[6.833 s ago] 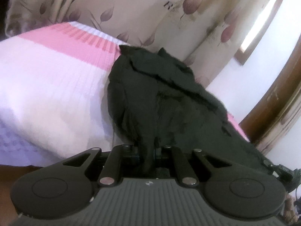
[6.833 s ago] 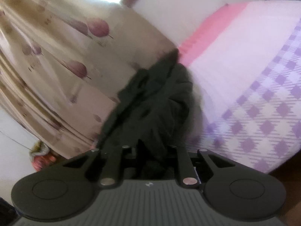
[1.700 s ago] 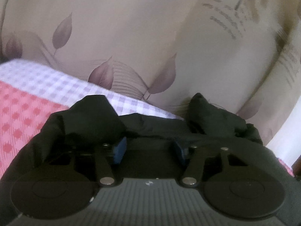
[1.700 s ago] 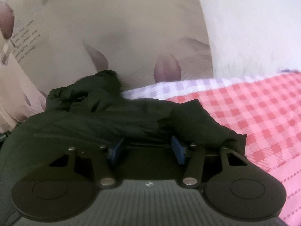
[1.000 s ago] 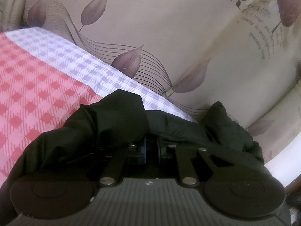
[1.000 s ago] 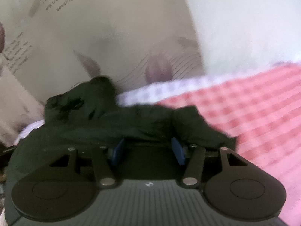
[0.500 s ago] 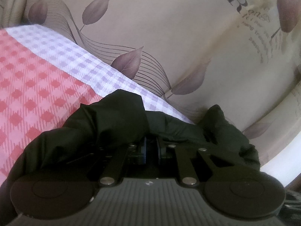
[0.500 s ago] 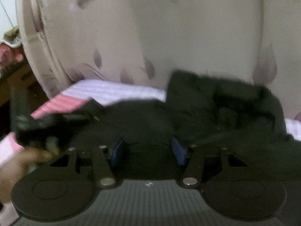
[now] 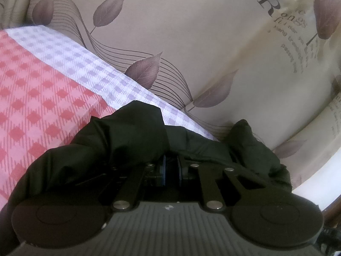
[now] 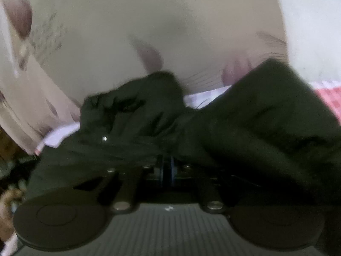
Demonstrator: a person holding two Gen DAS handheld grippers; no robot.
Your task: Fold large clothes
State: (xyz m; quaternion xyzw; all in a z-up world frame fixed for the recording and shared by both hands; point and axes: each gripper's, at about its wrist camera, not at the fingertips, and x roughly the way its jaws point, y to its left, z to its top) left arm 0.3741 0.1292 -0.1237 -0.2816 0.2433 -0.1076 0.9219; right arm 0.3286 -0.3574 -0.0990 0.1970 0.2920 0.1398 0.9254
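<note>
The black garment (image 9: 119, 149) is lying bunched at the far edge of the bed, right where the checked bedsheet (image 9: 42, 89) is meeting the leaf-print curtain (image 9: 191, 32). From the left wrist camera, the sheet's pale lilac border is running diagonally from ten o'clock toward four o'clock, and the curtain is hanging directly behind it, so open room beyond the cloth is running out in that direction. The red-checked stretch of sheet is spreading free toward nine o'clock, with nothing sitting on it. At four o'clock a strip of white wall is showing past the curtain's edge.

The left gripper (image 9: 171, 168) is sitting nearly closed, its blue pads (image 9: 163, 168) standing a narrow gap apart with dark fabric pinched between them; a hump of the garment is rising at eleven o'clock of the jaws and a smaller peak at two o'clock.

The right wrist picture is blurred. There the right gripper (image 10: 167, 168) is showing its blue pads drawn tight together, clamping a fold of the same garment (image 10: 255, 115). Cloth is heaping over both sides of the jaws, toward ten and two o'clock. Curtain (image 10: 170, 21) is filling the view behind, and a sliver of the sheet (image 10: 328, 98) is peeking out at three o'clock.
</note>
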